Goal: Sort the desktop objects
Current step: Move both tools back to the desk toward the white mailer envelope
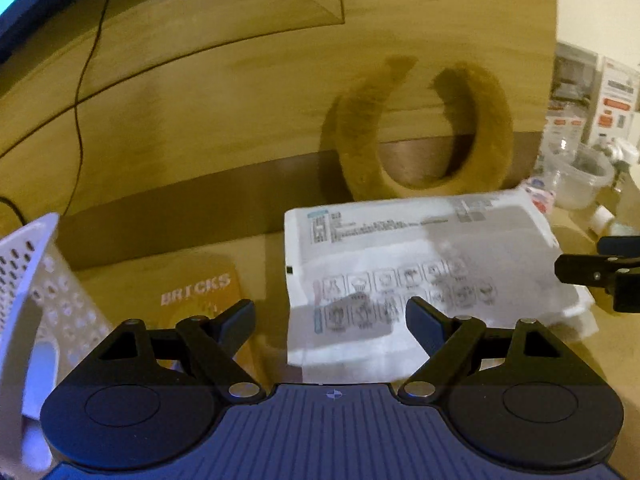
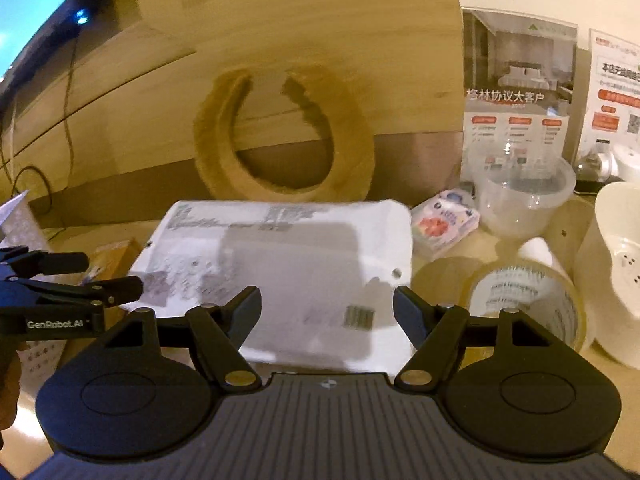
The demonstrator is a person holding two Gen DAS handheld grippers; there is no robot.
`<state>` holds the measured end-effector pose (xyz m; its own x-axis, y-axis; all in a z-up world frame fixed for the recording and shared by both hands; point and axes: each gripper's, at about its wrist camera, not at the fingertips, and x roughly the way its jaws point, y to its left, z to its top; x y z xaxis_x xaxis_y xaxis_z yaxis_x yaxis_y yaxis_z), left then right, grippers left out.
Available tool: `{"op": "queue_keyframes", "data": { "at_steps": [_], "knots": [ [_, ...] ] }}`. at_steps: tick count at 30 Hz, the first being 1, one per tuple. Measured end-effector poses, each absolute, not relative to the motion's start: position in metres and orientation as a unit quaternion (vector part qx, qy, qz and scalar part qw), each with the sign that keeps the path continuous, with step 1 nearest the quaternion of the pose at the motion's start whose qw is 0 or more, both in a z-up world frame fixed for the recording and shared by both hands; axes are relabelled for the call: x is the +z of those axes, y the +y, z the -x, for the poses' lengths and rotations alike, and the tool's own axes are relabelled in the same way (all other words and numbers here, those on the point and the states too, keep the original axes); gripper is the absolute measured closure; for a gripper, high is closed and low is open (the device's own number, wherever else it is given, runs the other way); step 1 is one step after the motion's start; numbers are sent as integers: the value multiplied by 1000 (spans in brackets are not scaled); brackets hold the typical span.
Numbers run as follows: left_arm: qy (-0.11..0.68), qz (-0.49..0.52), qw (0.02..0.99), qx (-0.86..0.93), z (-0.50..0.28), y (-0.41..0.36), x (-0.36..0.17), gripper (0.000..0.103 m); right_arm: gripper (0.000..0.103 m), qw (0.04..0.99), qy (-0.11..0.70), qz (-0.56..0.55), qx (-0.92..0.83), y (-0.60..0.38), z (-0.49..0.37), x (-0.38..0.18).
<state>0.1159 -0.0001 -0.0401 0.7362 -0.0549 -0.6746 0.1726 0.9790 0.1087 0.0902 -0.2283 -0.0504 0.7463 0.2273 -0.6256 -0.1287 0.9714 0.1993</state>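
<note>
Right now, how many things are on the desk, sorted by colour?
White: 3 - printed packet, holey basket, tall container
Brown or orange: 2 - fuzzy U-shaped pillow, BRICKS box
See-through: 2 - plastic tub, tape roll
Colourful: 1 - small tissue pack
Total: 8

White packet [image 2: 280, 264] with grey printed icons, tan fuzzy ring [image 2: 280, 136], white perforated basket [image 1: 36, 280], orange card [image 1: 200, 288].

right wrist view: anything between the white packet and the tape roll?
Bare desk only. In the right wrist view the white packet and the tape roll lie apart, with a strip of wooden desktop between them and nothing on it.
</note>
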Motion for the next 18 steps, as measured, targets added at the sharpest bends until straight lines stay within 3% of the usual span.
{"op": "queue_keyframes", "data": {
  "at_steps": [11, 18],
  "knots": [
    [379, -73, 921, -52, -156, 5, -58, 9, 20, 915, 366, -141, 92, -250, -124, -74],
    [389, -36, 918, -61, -168, 13, -69, 3, 10, 918, 356, -140, 101, -246, -133, -74]
  ]
}}
